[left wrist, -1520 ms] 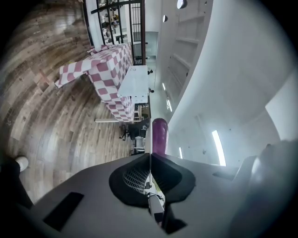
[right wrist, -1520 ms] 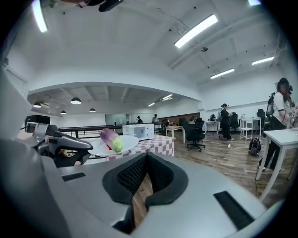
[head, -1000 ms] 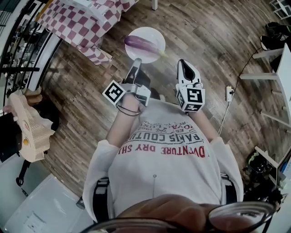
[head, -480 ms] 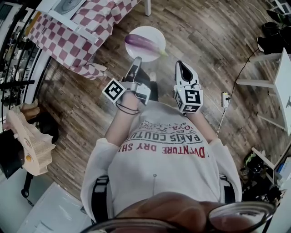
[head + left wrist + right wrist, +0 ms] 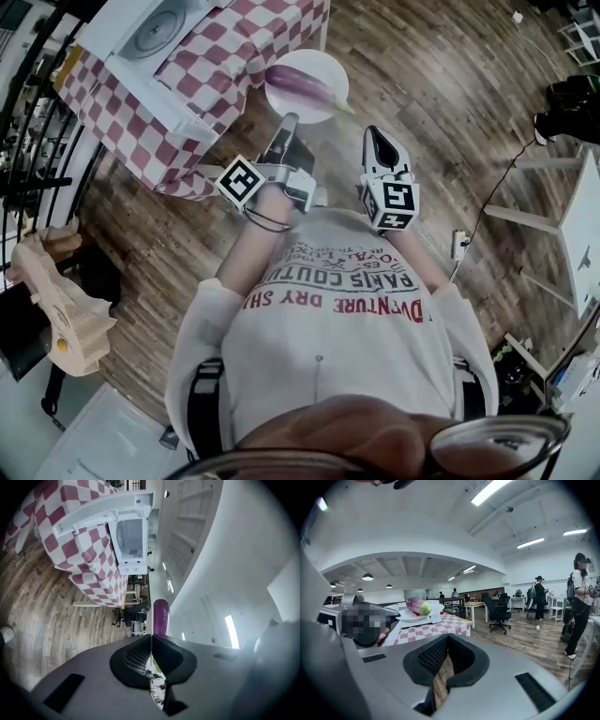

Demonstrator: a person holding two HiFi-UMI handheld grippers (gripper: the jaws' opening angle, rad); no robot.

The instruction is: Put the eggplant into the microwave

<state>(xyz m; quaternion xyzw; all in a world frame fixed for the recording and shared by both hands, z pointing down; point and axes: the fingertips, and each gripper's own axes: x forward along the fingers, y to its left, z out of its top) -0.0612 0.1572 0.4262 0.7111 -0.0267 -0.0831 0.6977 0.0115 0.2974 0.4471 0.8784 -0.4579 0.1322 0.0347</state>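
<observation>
A wood-floored hall, with a checked-cloth surface (image 5: 244, 42) at far left bearing a white microwave (image 5: 130, 538), its door open. The left gripper (image 5: 289, 120) has its jaws clenched on the near rim of a white plate (image 5: 323, 64), held level, likely so the eggplant (image 5: 300, 82) lies steady, above the floor just beside the surface. The right gripper (image 5: 375, 136) rides alongside, jaws together on nothing. The microwave's inside is hard to make out.

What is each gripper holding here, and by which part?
The left gripper grips the white plate by its near rim, with the eggplant lying on it. The right gripper holds nothing.
</observation>
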